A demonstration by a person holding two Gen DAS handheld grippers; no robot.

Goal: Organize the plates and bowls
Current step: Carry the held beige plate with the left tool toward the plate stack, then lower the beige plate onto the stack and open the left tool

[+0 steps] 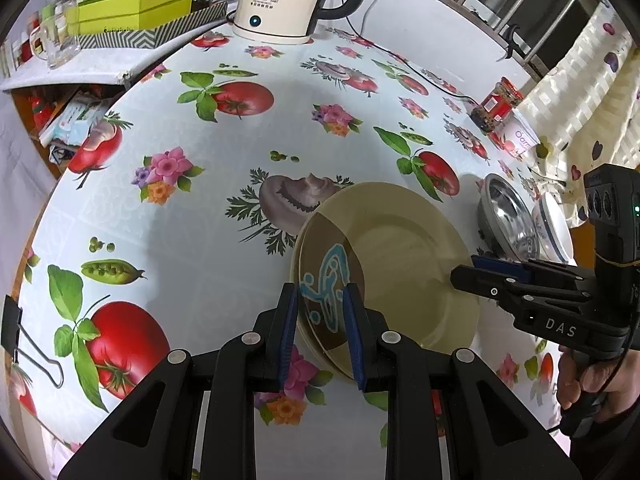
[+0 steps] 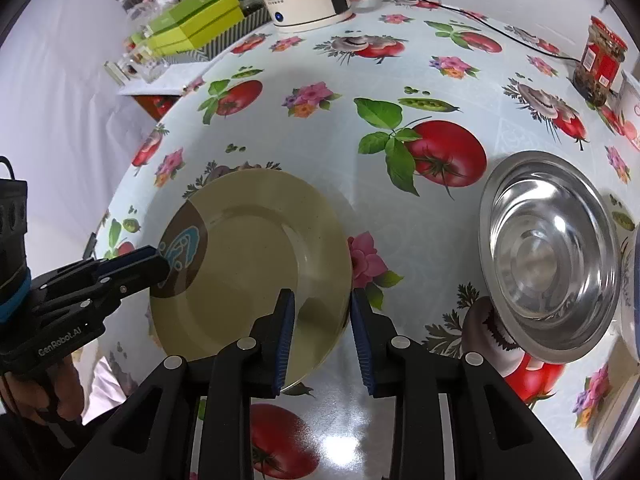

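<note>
Both fingers (image 1: 320,332) (image 2: 322,336) slightly parted, straddling plate (image 2: 256,248) rims.

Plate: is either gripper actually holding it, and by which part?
Cannot be told. The left gripper straddles the plate at its patterned rim patch, and the right gripper straddles the opposite rim. Whether either one pinches is unclear.

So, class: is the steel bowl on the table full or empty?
Empty. The steel bowl stands upright on the table, and its shiny bare bottom shows in the right wrist view, with nothing inside.
</note>
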